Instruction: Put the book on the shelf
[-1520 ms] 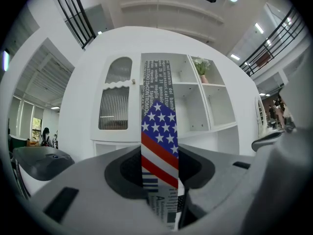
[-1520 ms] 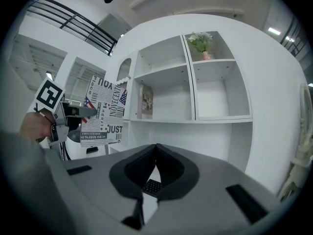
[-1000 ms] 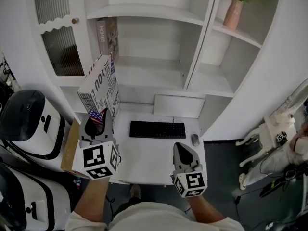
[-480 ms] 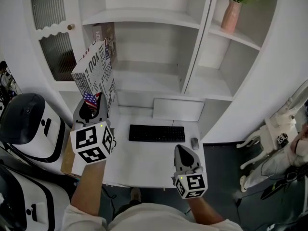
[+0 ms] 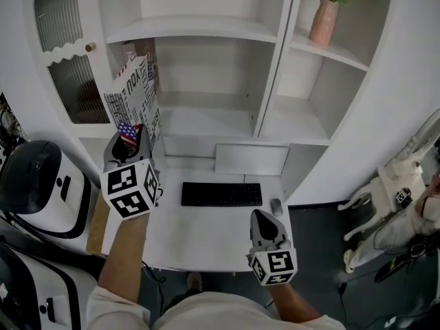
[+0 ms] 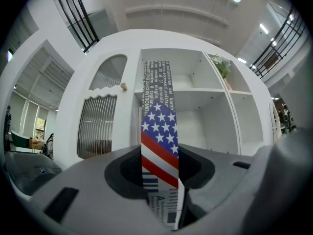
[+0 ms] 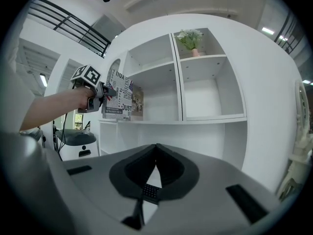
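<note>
The book has a white cover with black lettering and a stars-and-stripes corner. My left gripper is shut on its lower edge and holds it upright in front of the left bay of the white shelf. In the left gripper view the book stands edge-on between the jaws, which press on both sides of it. From the right gripper view the book hangs level with the middle shelf board, next to another book. My right gripper is low over the desk, shut and holding nothing.
A brown book stands at the left end of the same bay. On the desk lie a black keyboard and a mouse. A pink vase with a plant stands top right. A ribbed glass cabinet door is left of the bay.
My left gripper has carried the book up and closer to the shelf's left bay. The right gripper has hardly shifted.
</note>
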A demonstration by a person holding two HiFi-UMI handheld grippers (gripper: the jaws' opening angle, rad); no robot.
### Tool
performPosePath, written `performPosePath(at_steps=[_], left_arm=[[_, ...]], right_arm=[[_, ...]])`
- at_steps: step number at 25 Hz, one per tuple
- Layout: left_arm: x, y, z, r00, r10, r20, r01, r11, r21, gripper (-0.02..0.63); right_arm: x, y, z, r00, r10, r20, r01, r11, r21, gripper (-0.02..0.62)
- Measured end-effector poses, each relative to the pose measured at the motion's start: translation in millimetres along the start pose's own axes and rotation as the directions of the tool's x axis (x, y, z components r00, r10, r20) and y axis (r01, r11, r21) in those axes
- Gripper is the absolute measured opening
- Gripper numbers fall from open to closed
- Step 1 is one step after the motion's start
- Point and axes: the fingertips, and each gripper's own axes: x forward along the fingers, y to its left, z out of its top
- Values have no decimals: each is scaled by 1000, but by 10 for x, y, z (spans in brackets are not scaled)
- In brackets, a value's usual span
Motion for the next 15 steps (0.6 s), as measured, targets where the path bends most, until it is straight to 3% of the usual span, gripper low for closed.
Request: performPosePath(at_steps=[15], left_arm=[[523, -23, -122, 1000, 5, -26, -5, 1000, 9, 150]], right_arm=[[113, -186, -41, 999, -44, -20, 44, 999, 9, 3]])
